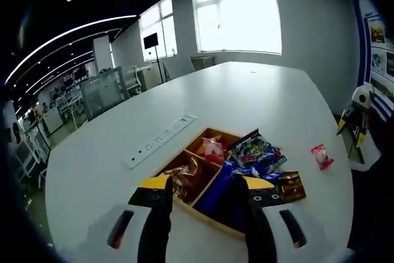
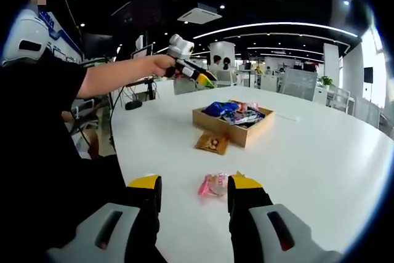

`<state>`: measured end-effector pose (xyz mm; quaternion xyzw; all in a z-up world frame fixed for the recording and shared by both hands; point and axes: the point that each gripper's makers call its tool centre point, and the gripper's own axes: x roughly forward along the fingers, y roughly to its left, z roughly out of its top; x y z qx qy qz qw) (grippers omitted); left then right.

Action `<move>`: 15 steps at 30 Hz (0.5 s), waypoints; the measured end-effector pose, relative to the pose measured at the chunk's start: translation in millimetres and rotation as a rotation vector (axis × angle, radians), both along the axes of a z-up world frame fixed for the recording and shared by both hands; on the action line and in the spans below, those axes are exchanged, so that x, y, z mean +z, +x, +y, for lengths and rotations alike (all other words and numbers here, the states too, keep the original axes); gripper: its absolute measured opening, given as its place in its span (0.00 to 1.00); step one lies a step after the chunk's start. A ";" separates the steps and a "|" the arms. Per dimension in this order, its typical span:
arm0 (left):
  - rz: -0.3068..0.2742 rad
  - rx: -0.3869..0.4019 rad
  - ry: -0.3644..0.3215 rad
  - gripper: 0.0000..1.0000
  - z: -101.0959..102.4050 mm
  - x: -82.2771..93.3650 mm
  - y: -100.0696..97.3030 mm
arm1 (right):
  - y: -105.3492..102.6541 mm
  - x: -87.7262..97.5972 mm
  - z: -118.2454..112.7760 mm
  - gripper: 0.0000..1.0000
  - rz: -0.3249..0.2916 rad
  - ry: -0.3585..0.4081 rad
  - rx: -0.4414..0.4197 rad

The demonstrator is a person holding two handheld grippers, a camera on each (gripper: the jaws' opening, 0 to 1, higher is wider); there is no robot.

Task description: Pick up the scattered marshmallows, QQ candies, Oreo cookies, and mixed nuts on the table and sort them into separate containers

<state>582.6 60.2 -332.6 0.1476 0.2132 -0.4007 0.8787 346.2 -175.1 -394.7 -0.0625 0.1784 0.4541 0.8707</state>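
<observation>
Bright open office — round white table (image 2: 320, 152). Wooden tray (image 2: 212, 121) of snack packets at twelve o'clock; pink candy packet (image 2: 214, 185) between the right gripper's (image 2: 194, 190) parted jaws. Left gripper (image 1: 203, 190) open above the tray.

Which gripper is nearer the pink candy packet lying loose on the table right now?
Right. The right gripper sits open just short of the pink candy packet; the left gripper is raised beyond the wooden tray.
</observation>
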 end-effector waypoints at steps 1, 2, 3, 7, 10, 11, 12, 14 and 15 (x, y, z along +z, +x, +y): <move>-0.002 -0.001 -0.001 0.49 0.6 0.9 -2.4 | 0.4 1.5 1.0 0.39 -0.002 0.005 0.002; -0.003 -0.002 -0.004 0.49 1.3 2.2 -5.8 | 0.9 2.7 2.1 0.39 -0.004 0.009 0.004; -0.004 -0.003 -0.006 0.49 2.3 2.9 -8.0 | 1.2 3.5 2.9 0.39 -0.005 0.010 0.005; -0.012 -0.001 -0.015 0.49 6.6 7.7 -16.4 | 2.9 4.8 6.5 0.39 -0.011 0.005 0.013; -0.019 0.000 -0.018 0.50 10.4 11.3 -22.8 | 3.4 5.7 8.7 0.39 -0.013 0.004 0.015; -0.022 -0.001 -0.021 0.50 11.2 12.4 -25.3 | 3.6 5.8 9.4 0.39 -0.014 0.003 0.016; -0.023 -0.003 -0.025 0.50 12.0 13.4 -27.8 | 3.7 5.6 10.1 0.39 -0.014 0.002 0.018; -0.026 -0.003 -0.027 0.50 13.4 14.5 -32.1 | 4.3 4.2 11.2 0.39 -0.012 -0.001 0.020; -0.028 -0.003 -0.026 0.50 14.5 14.9 -34.4 | 4.5 3.7 11.5 0.39 -0.010 -0.002 0.020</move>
